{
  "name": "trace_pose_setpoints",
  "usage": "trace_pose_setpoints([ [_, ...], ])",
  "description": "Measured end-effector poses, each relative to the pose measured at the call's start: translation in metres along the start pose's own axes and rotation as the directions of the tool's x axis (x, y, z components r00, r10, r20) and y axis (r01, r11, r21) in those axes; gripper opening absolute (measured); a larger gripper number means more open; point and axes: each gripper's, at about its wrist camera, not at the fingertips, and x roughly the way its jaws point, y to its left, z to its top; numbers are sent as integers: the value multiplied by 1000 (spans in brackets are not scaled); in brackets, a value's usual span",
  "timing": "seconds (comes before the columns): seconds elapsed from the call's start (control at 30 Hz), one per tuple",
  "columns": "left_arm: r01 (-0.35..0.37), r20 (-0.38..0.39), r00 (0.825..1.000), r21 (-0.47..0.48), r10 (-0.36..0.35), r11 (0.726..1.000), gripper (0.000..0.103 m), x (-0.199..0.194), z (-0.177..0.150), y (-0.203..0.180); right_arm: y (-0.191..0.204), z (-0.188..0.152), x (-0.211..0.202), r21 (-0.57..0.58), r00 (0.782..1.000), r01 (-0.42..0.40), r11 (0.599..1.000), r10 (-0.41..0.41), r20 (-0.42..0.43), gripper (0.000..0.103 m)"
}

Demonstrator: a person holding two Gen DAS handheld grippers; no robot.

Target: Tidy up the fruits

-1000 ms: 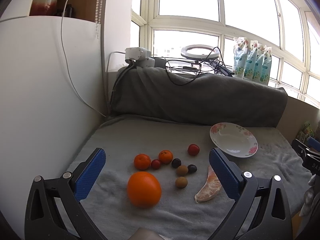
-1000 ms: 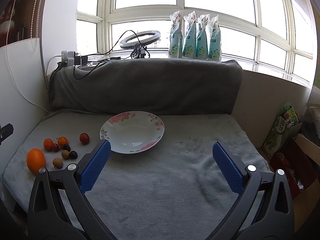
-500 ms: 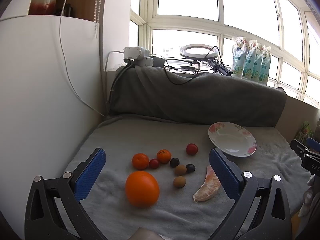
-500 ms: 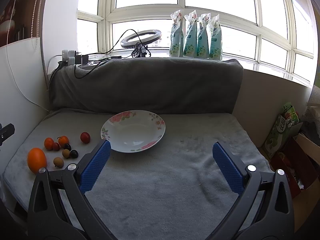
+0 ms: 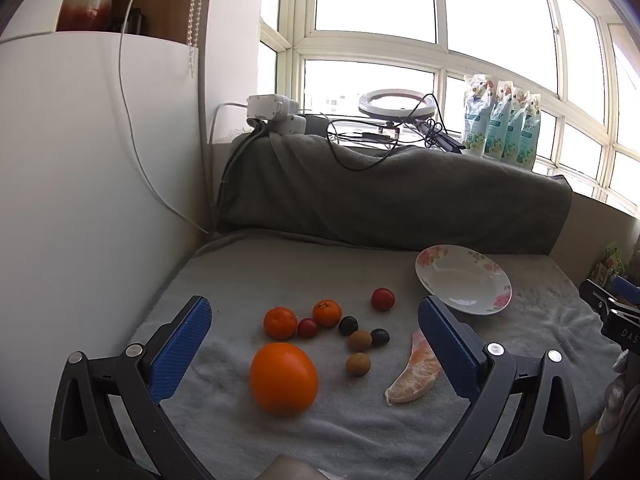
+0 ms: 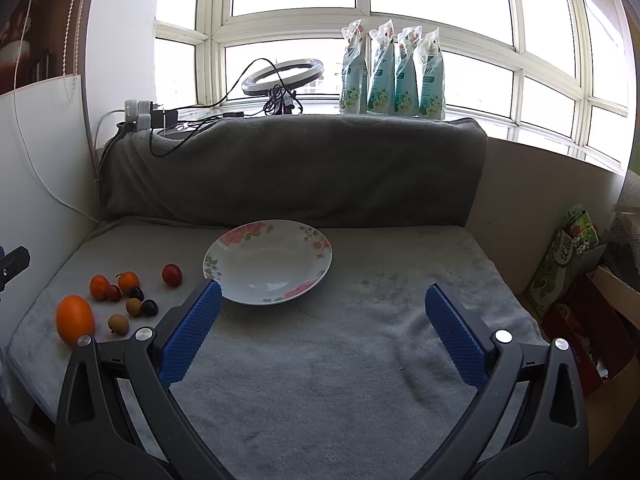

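Grey blanket point(image 5: 248, 276) unchanged; left gripper point(image 5: 316, 344) has drifted slightly right.

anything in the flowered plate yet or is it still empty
Nothing lies in the plate: its white bowl shows bare in both wrist views. All the fruit, including the big orange and the peeled segment, sits on the grey cloth. What is under the plate is hidden.

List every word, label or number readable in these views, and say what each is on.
"DAS": white letters, cut off by the frame edge, on the black gripper body at the right of the left wrist view.
Four teal pouches on the windowsill: print too small and blurred to read.
Green carton at the right: large characters, too blurred to read.
Floral plate, fruits and the grey towel: no text.
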Motion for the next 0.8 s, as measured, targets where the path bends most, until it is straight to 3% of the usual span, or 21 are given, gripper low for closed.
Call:
trace_pose_setpoints([
  [0.8, 10, -35, 999, -24, -11, 1000, 102, 11, -5, 12, 10, 2, 6, -13, 999, -36, 999, 36, -17, 103],
])
